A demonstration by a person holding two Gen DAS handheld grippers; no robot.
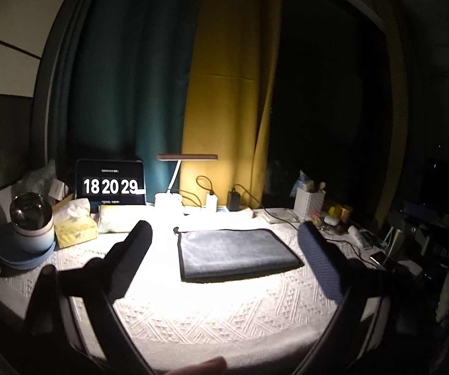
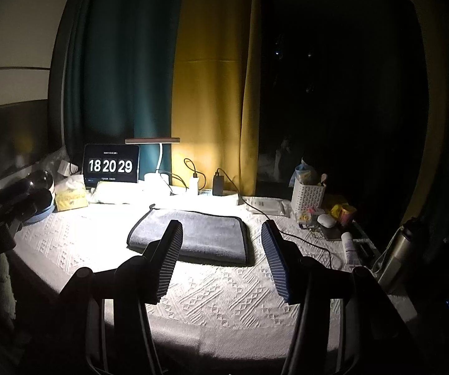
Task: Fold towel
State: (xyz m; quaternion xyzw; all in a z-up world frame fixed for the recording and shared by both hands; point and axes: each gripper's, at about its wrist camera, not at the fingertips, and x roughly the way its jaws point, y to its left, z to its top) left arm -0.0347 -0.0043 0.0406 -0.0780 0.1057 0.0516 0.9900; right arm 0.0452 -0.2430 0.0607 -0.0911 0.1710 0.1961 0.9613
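A grey towel (image 1: 237,253) with dark edging lies folded into a flat rectangle on the white textured table cover (image 1: 212,309), under the desk lamp. It also shows in the right wrist view (image 2: 199,237). My left gripper (image 1: 224,234) is open and empty, held above the table in front of the towel, apart from it. My right gripper (image 2: 223,231) is open and empty, also in front of the towel and above the cover. The left gripper (image 2: 9,200) shows dimly at the left edge of the right wrist view.
A clock screen (image 1: 110,184), white desk lamp (image 1: 174,184), tissue pack (image 1: 74,228) and round speaker on blue plates (image 1: 31,222) line the back left. Chargers with cables (image 1: 234,200), a white basket (image 1: 310,201) and small items (image 2: 330,222) sit at the right.
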